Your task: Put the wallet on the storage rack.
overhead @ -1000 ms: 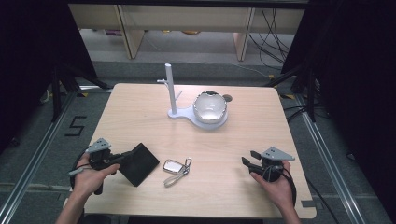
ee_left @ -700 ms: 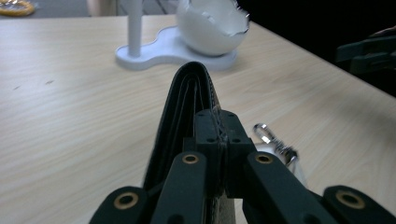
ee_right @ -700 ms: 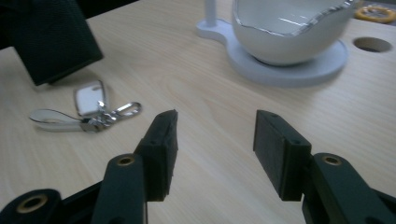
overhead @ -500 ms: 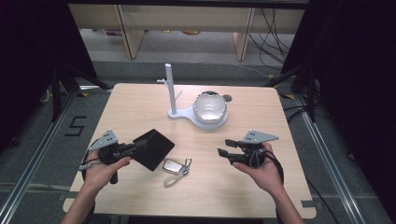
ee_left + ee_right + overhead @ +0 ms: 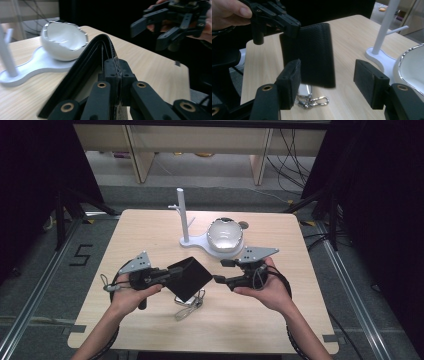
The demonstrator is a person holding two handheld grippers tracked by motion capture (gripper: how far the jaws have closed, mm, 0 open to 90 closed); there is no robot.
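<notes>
Left gripper [image 5: 167, 275] jaws clamp the black wallet [image 5: 189, 278] by one edge, held above the surface over the keys [image 5: 187, 301]. Right gripper [image 5: 219, 271] jaws have just been opening wide, nothing between them. Wallet prob. light, floppy, leather-like; grip the free edge near the fold.
</notes>
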